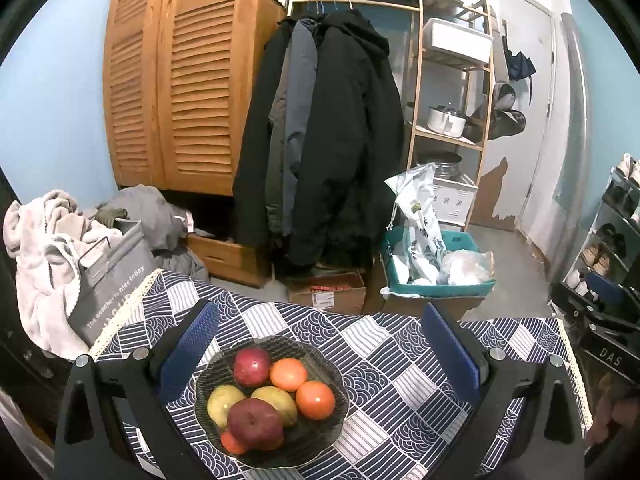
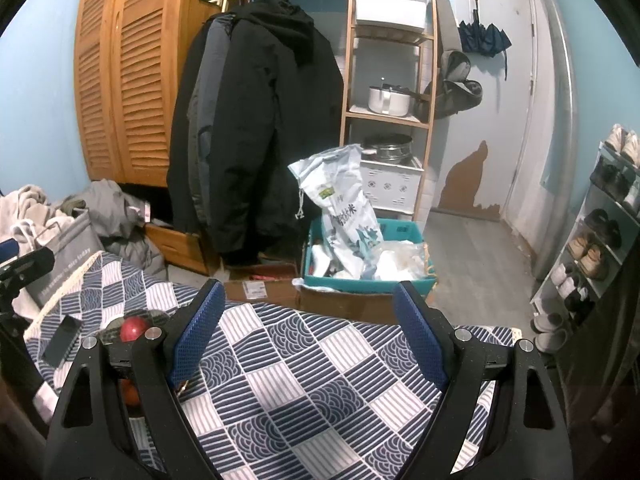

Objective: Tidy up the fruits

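Observation:
A dark glass bowl (image 1: 340, 412) sits on the table with the blue and white patterned cloth (image 1: 400, 360). It holds two red apples (image 1: 252, 365), two yellow-green mangoes (image 1: 224, 400) and several oranges (image 1: 315, 399). My left gripper (image 1: 318, 320) is open and empty, with its blue pads on either side of the bowl, slightly above it. My right gripper (image 2: 308, 304) is open and empty over bare cloth (image 2: 304, 380). In the right wrist view the bowl is mostly hidden behind the left finger; one red apple (image 2: 133, 329) and an orange (image 2: 130, 394) show.
A dark phone (image 2: 62, 338) lies on the cloth at the left. A grey laundry basket (image 1: 112, 276) with clothes stands beyond the table's left edge. Cardboard boxes (image 1: 328, 294) and a teal crate (image 1: 436, 268) sit on the floor beyond the far edge. A shoe rack (image 2: 592, 248) stands at right.

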Motion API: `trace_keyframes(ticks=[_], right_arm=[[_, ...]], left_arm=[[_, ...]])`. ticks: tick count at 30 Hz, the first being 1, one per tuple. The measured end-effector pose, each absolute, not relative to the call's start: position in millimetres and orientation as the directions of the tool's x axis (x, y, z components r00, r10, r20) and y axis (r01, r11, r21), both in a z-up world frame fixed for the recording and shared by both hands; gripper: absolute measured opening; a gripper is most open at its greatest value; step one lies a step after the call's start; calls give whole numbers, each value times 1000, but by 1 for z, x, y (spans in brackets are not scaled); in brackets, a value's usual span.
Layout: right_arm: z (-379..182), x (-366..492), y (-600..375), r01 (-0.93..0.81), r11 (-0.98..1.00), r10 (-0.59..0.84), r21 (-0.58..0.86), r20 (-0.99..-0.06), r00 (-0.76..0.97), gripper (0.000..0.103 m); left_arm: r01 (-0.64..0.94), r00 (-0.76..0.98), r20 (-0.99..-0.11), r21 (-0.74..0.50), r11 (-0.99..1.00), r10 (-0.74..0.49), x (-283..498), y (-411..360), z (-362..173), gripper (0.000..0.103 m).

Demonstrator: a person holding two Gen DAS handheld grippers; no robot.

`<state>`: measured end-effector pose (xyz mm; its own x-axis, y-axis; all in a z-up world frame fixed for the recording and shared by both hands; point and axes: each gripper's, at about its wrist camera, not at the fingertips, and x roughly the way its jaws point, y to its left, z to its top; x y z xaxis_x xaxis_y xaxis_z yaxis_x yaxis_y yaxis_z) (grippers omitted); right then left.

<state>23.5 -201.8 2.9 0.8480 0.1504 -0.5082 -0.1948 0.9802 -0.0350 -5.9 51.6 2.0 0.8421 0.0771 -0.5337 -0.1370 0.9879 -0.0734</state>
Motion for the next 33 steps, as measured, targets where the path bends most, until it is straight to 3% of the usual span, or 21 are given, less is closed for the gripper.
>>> trace_keyframes(ticks=[33], right_arm=[[4,23,-201,-191,981,145,-39,-508,849,85]], left_arm=[[-167,842,-524,-23,986,130,-9,48,8,102]])
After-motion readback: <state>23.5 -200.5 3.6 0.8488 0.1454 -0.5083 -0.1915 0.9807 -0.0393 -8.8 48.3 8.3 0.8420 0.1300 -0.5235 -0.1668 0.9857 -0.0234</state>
